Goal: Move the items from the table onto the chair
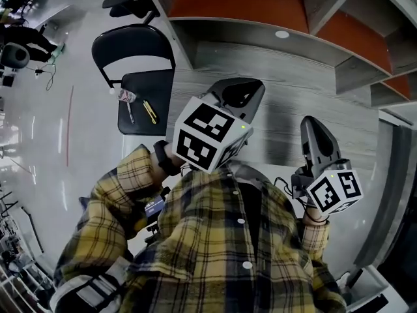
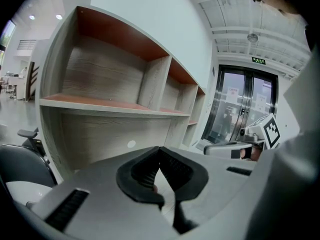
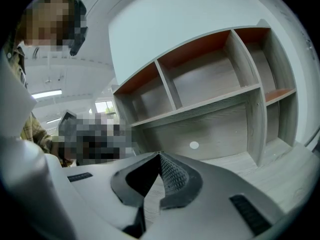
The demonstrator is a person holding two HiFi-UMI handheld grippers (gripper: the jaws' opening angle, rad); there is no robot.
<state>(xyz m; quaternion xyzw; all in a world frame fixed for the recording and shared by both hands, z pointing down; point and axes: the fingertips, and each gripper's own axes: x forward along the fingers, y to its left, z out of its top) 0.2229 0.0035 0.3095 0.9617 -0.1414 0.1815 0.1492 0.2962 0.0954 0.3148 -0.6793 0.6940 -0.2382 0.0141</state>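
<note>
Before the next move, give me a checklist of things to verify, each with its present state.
1. Left gripper shut, nothing held: ok.
2. Right gripper shut, nothing held: ok.
3. Chair seat has bare room: ok.
4. Yellow tool lies on the seat: ok.
5. Items to move on the table: cannot tell; the person's body hides its near part.
</note>
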